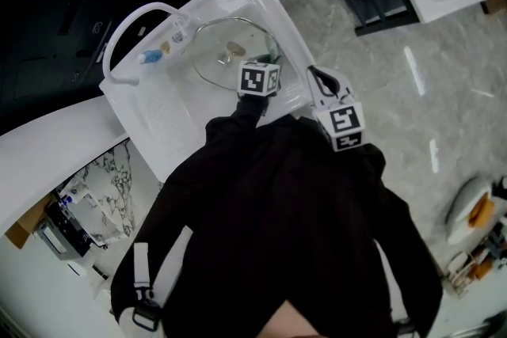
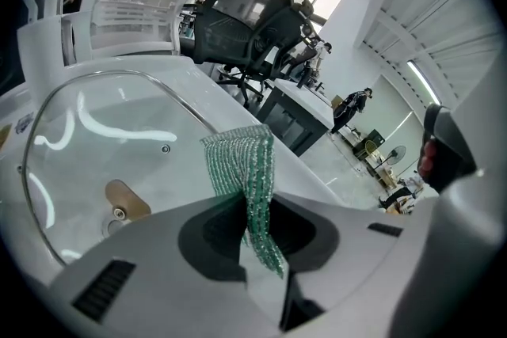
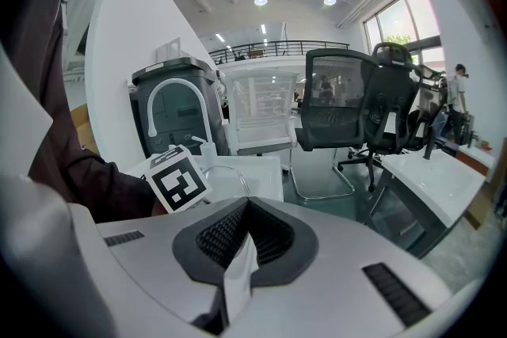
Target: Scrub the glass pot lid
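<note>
While clamping a green mesh scrubbing cloth (image 2: 242, 162) in the left gripper (image 2: 257, 210), hovering at the near rim of the glass pot lid (image 1: 230, 51), itself lying in the white sink (image 1: 170, 119). Judging by this, just setting up the scrubbing stroke, with cloth-to-glass contact being impossible to confirm. Holding the right gripper (image 3: 238, 257) clenched on nothing, off beside the sink; next likely needing the cloth pressed down and swept across the glass without skidding the lid.

open-plan office: swivel chairs (image 3: 348, 103), white desks (image 3: 444, 182), mezzanine railing (image 3: 269, 50)
</note>
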`<state>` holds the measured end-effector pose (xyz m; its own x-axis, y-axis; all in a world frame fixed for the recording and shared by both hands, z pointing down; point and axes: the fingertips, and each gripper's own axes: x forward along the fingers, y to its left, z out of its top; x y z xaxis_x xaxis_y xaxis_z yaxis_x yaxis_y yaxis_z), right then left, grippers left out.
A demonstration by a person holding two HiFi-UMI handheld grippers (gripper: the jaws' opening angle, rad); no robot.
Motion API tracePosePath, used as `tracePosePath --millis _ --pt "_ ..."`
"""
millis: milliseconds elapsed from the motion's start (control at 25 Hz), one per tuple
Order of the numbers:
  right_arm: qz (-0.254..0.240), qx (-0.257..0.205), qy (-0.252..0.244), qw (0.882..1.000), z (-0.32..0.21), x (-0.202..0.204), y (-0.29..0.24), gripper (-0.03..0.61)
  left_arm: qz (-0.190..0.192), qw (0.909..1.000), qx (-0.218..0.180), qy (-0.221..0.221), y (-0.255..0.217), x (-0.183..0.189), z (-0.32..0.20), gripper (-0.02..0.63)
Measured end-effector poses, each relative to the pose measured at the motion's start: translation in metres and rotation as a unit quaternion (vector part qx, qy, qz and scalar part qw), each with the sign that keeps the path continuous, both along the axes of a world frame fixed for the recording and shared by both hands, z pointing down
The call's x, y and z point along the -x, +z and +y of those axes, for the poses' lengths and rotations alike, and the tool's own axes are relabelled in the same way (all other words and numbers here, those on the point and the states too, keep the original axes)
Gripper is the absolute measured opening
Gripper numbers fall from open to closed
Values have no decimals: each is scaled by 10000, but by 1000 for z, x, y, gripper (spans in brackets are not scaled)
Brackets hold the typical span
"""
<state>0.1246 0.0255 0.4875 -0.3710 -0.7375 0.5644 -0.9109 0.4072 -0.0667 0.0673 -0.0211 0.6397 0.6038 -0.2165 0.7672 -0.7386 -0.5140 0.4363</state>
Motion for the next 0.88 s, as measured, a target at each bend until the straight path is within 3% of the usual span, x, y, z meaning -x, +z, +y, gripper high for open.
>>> tracePosePath --millis 400,880 --pt "20 -2 -163 9999 2 18 -1 3 92 9999 -101 -43 -13 18 5 66" --pt "53 55 -568 9984 7 56 0 2 68 9981 -279 -544 -22 69 5 66"
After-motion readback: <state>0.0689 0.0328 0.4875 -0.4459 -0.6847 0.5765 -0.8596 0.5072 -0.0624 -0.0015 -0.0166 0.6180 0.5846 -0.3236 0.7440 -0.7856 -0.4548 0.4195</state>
